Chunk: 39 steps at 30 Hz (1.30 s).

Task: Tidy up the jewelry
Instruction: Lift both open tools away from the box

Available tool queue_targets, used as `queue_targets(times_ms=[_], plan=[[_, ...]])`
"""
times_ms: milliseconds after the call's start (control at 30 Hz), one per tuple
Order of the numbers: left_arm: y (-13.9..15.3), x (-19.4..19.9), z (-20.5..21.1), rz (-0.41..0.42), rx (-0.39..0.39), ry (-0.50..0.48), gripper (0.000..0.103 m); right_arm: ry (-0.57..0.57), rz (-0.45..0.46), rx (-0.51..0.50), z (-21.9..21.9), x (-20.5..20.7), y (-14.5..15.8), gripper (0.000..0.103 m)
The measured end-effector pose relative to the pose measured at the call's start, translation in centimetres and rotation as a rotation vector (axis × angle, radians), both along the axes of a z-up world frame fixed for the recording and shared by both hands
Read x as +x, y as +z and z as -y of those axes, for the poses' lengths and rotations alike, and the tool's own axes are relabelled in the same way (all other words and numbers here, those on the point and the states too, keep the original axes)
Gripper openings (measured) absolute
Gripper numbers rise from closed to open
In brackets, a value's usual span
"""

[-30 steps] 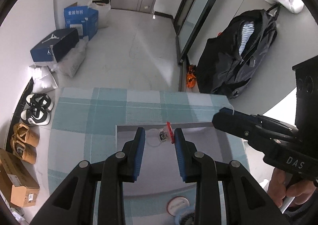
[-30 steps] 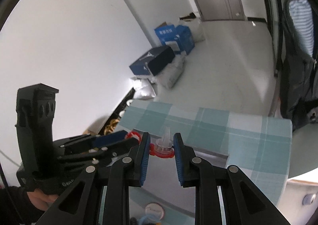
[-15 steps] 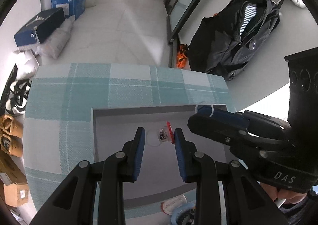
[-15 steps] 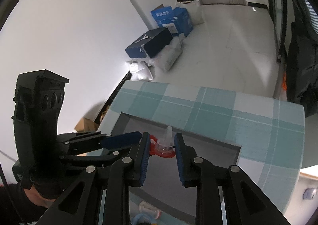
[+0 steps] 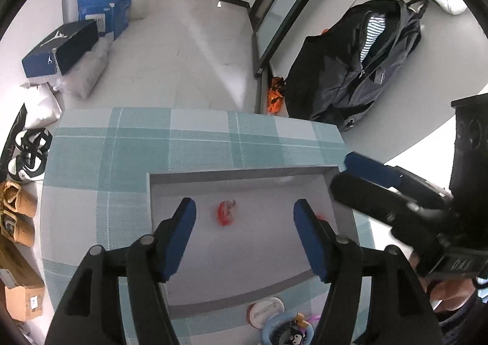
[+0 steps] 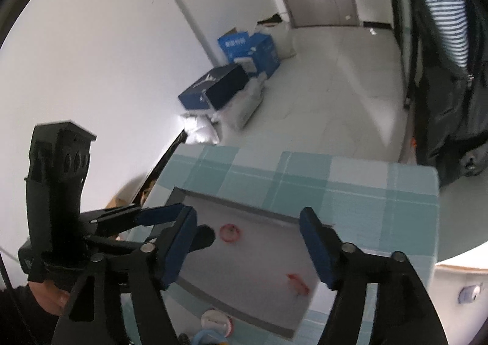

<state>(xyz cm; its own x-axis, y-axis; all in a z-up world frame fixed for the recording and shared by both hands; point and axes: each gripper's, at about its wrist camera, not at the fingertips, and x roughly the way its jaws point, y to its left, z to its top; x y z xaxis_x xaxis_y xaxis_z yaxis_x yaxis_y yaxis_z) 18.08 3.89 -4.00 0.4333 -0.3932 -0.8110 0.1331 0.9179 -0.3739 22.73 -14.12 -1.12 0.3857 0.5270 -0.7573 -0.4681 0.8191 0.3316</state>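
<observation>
A grey tray (image 5: 238,174) (image 6: 259,311) lies on the teal checked tablecloth. A small red ring-like jewelry piece (image 5: 226,212) (image 6: 230,232) lies on the tray floor. A second red piece (image 6: 297,282) lies nearer the tray's right side; in the left wrist view only a red sliver (image 5: 319,217) shows beside my finger. My left gripper (image 5: 244,235) is open and empty above the tray. My right gripper (image 6: 247,247) is open and empty, also over the tray.
A round white-and-red lid (image 5: 264,311) (image 6: 217,323) and a blue ring with a cartoon charm (image 5: 286,332) sit near the table's front edge. Beyond the table are shoe boxes (image 5: 61,49), shoes (image 5: 27,152) and a black bag (image 5: 360,67) on the floor.
Both grippers have opened and released the red pieces, which now lie on the tray floor. Both grippers sit a little higher and further back.
</observation>
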Motion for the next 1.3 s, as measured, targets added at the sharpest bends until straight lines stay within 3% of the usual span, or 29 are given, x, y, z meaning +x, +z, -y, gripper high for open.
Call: queue_targets(times_ms=[533, 667, 1067, 1167, 1300], plan=[[2.4, -4.3, -0.6, 0.082, 0.054, 0.091, 0.062, -0.082, 0.085, 0.056, 2.8, -3.7, 3.0, 0.093], [2.8, -6.1, -0.7, 0.120, 0.099, 0.116, 0.062, -0.099, 0.132, 0.053, 3.3, -5.8, 3.5, 0.103], [1.9, -10.4, 0.1, 0.107, 0.100, 0.121, 0.063, -0.087, 0.136, -0.001, 3.4, -11.0, 2.3, 0.103], [1.4, -11.3, 0.2, 0.098, 0.106, 0.126, 0.080, -0.102, 0.143, -0.031, 3.7, -12.2, 1.8, 0.103], [0.3, -12.1, 0.2, 0.074, 0.112, 0.122, 0.082, -0.125, 0.123, -0.043, 4.3, -13.2, 1.1, 0.103]])
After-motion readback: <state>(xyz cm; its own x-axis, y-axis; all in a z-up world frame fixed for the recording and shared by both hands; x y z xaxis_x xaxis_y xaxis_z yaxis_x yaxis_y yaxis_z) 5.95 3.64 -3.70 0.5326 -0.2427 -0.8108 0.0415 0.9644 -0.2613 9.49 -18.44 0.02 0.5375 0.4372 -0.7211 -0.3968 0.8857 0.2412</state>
